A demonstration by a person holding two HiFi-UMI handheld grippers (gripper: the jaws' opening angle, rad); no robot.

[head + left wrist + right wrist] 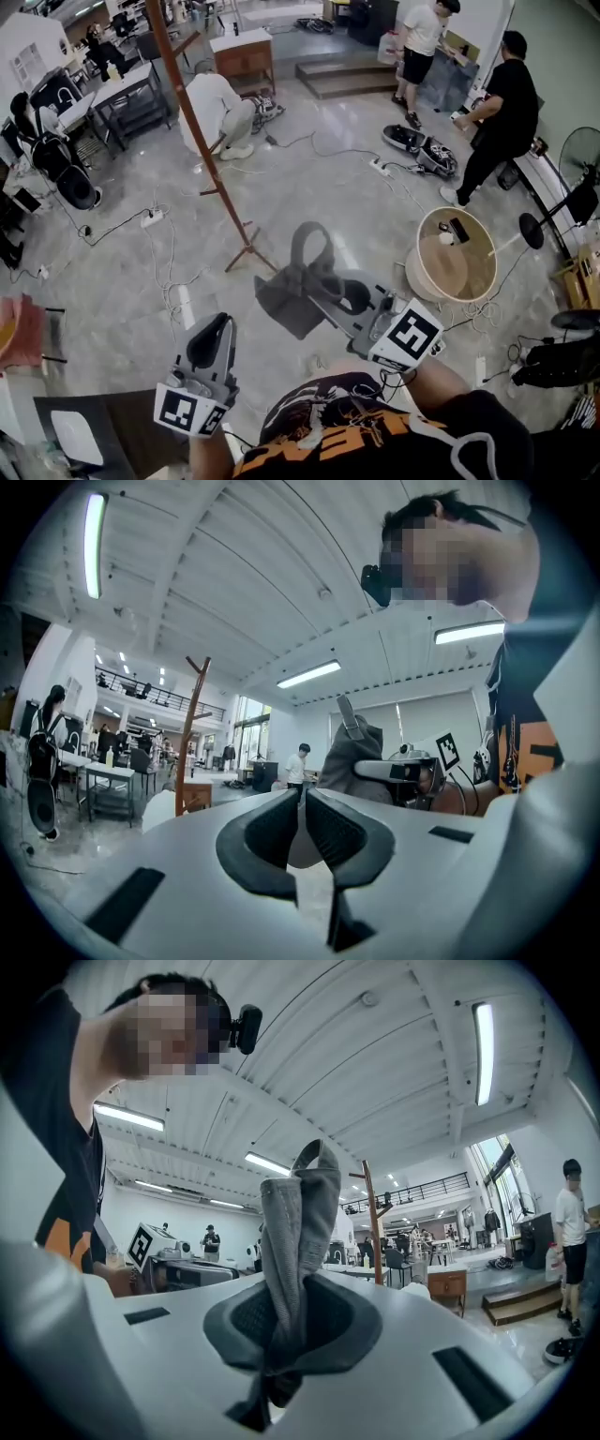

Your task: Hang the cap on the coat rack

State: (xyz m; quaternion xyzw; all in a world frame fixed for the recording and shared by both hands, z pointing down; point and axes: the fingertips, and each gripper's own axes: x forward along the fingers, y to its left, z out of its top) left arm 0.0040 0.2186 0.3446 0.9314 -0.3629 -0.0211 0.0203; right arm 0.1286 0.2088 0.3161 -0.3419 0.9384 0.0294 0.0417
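Observation:
A grey cap [298,298] hangs bunched from my right gripper [323,281], which is shut on its fabric. In the right gripper view the cap [298,1232] rises folded out of the clamped jaws of the right gripper [291,1321]. The wooden coat rack [202,141] stands ahead and to the left on the grey floor, apart from both grippers; its forked top [370,1194] shows beyond the cap. My left gripper [222,328] is lower left, shut with nothing between its pads [272,832]. From the left gripper view the cap [352,757] and the rack [190,733] are both visible.
A person in white [220,112] crouches right behind the rack. Two people [502,112] stand at the far right. A round wooden drum [457,253] sits to the right, cables and power strips [155,217] trail over the floor, and tables [122,94] line the left.

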